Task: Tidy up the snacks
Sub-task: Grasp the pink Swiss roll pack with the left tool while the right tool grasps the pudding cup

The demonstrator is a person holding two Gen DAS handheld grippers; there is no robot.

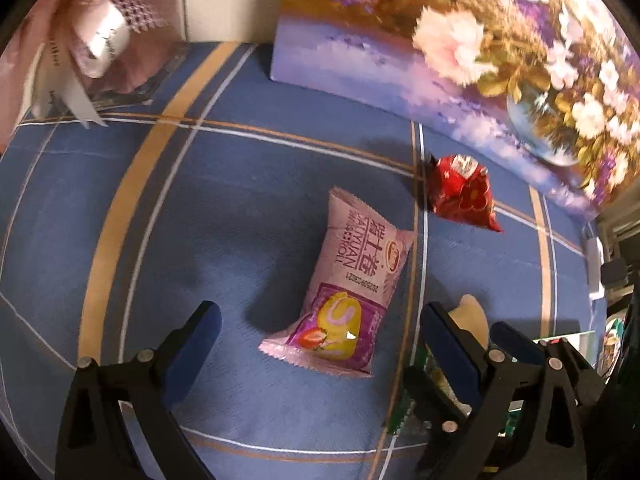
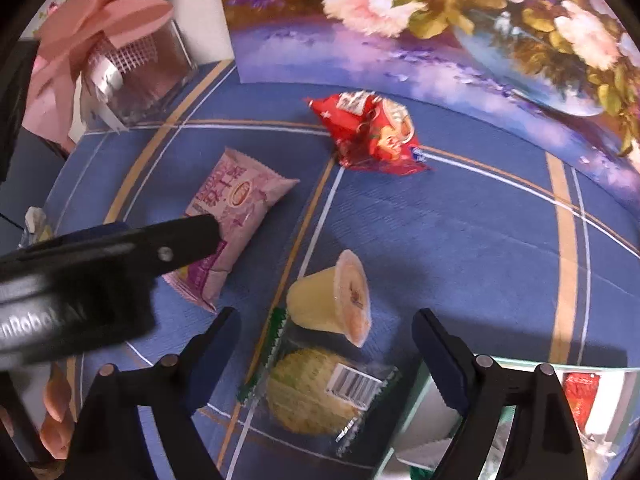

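The right gripper (image 2: 326,338) points steeply down at the blue checked cloth (image 2: 460,240) with its jaws spread wide and nothing clamped. Between its fingers lie a clear-wrapped round biscuit (image 2: 312,390) and, just beyond it and touching, a small yellow jelly cup (image 2: 332,300) tipped on its side; neither pad presses on either one. To its right, close by the right finger, is the edge of a glass tray (image 2: 520,364), with a red packet (image 2: 580,392) showing in it.

The left gripper (image 1: 320,324) also points down, jaws wide apart and holding nothing. The lower end of a pink swiss-roll packet (image 1: 352,284) lies between its fingertips, untouched by the pads. The right camera shows this gripper crossing over the same packet.

Farther out, ahead of both tools, a crumpled red snack bag (image 2: 372,132) rests on the cloth. Beyond it stands a flower painting (image 2: 440,40). Far left sits a clear gift box (image 2: 140,76) with a pink bow; its contents cannot be made out.
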